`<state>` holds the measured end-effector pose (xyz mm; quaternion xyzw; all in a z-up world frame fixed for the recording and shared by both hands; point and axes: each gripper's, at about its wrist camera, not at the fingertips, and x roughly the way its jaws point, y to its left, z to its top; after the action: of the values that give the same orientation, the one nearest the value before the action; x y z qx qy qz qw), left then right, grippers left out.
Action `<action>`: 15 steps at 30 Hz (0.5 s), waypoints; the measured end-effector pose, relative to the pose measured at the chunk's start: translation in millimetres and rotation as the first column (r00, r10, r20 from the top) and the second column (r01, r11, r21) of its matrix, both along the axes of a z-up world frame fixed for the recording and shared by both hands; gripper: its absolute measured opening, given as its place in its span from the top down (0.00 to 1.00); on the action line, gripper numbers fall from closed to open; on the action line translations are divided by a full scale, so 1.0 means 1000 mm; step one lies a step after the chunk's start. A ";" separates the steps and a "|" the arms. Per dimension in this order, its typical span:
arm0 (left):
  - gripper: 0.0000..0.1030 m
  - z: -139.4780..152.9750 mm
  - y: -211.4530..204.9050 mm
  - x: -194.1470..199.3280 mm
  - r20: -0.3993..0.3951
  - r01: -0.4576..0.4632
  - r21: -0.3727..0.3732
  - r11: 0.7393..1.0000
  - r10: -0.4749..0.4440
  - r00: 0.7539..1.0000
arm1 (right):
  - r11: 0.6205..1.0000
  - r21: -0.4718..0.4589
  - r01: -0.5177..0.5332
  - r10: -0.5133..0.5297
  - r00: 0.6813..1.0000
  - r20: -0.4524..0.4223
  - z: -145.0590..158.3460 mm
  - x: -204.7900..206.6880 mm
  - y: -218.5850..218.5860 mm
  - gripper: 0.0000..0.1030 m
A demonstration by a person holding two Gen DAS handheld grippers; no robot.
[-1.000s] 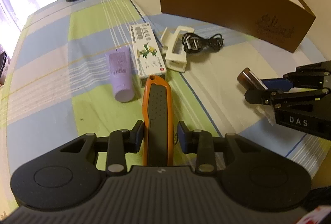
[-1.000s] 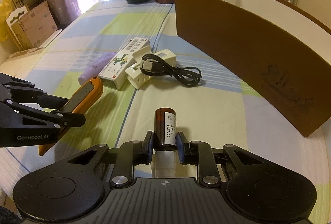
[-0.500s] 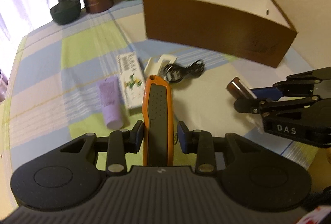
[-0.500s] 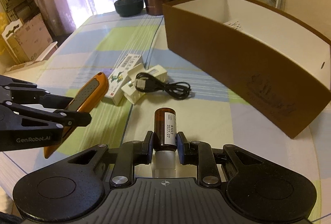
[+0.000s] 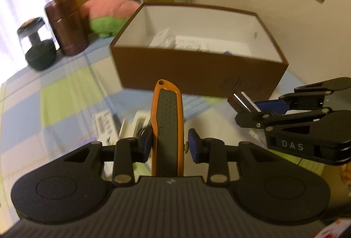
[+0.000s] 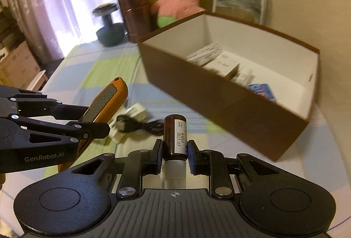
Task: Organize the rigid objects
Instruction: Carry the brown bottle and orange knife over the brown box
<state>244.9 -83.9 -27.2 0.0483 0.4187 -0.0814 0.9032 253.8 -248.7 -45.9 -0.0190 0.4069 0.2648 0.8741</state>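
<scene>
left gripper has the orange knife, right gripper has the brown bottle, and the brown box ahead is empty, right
Not quite: the brown box is not empty. The right wrist view shows several small packages inside. The left gripper does hold the orange knife; the right gripper holds the brown bottle.

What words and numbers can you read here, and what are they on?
"M1003" and "2027.07": label of the brown bottle.
"GenRobot.AI": side of the left tool.
"DAS": side of the right tool.
Print on the packets in the brown box: too blurred.
</scene>
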 end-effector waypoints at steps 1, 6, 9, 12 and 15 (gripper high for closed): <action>0.71 0.003 -0.003 0.004 0.005 0.010 -0.001 1.000 -0.010 1.000 | 1.000 0.003 0.012 -0.012 1.000 0.002 0.003 0.004 -0.003 0.81; 0.71 0.020 -0.019 0.035 0.034 0.058 -0.017 0.998 -0.058 0.998 | 0.997 0.022 0.071 -0.072 0.997 0.019 0.021 0.027 -0.021 0.81; 0.71 0.030 -0.030 0.060 0.053 0.094 -0.024 0.995 -0.093 0.994 | 0.994 0.034 0.106 -0.107 0.994 0.035 0.032 0.045 -0.033 0.81; 0.71 0.040 -0.043 0.085 0.072 0.129 -0.020 0.991 -0.127 0.989 | 0.990 0.037 0.138 -0.140 0.989 0.053 0.041 0.065 -0.042 0.81; 0.71 0.046 -0.054 0.113 0.080 0.157 -0.025 0.987 -0.155 0.985 | 0.985 0.038 0.171 -0.173 0.983 0.056 0.047 0.085 -0.050 0.81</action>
<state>357.8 -137.8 19.2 0.0700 0.3768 -0.1566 0.9103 339.0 -298.9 1.1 0.0230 0.3766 0.1946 0.9054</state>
